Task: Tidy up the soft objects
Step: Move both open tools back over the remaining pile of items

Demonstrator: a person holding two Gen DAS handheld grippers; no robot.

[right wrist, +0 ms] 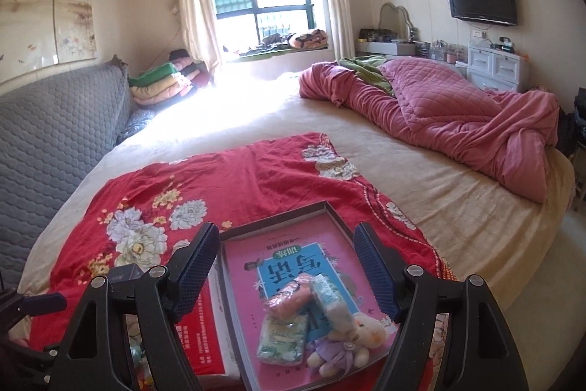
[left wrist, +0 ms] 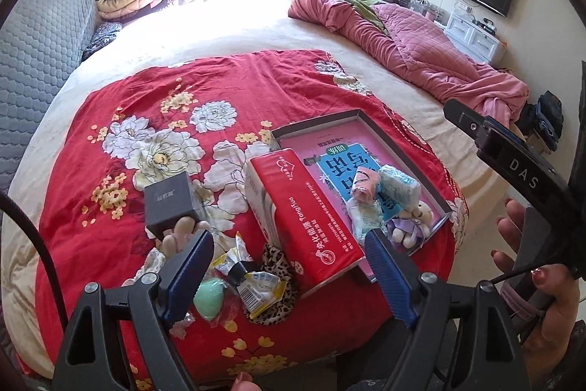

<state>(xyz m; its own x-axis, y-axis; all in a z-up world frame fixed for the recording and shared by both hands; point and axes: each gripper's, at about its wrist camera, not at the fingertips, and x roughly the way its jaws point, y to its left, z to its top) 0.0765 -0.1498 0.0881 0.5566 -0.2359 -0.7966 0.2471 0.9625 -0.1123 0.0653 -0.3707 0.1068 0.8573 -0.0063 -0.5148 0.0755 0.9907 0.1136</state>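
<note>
Nearest the viewer, the left tongs (left wrist: 289, 259) hang spread wide and empty above a red floral blanket (left wrist: 190, 87) on a bed. The right tongs (right wrist: 285, 266) are likewise spread and hold nothing. A person's hand (left wrist: 545, 284) grips the right tool at the picture's edge.

Just beneath the left tongs lies a small loose pile: a green egg-shaped sponge (left wrist: 207, 295), a yellow snack packet (left wrist: 260, 284) and a leopard-print scrunchie (left wrist: 278, 284). A little further on stand a dark grey box (left wrist: 170, 204) and a red tissue pack (left wrist: 307, 215), the pack leaning on the rim of a shallow tray (right wrist: 331, 211).

Inside the tray, lined with a pink and blue printed sheet, several soft things are already gathered: a pink wrapped roll (right wrist: 293, 295), a blue wrapped packet (right wrist: 331, 299), a green patterned packet (right wrist: 282, 336) and a small plush bear (right wrist: 351, 336).

Beyond, a pink quilt (right wrist: 439, 109) lies rumpled on the bed, with a window behind.

The next step is probably fetching the sponge or scrunchie. It would go best by lowering straight over one item, pinching gently at its middle, and avoiding the crinkly packet beside it.
</note>
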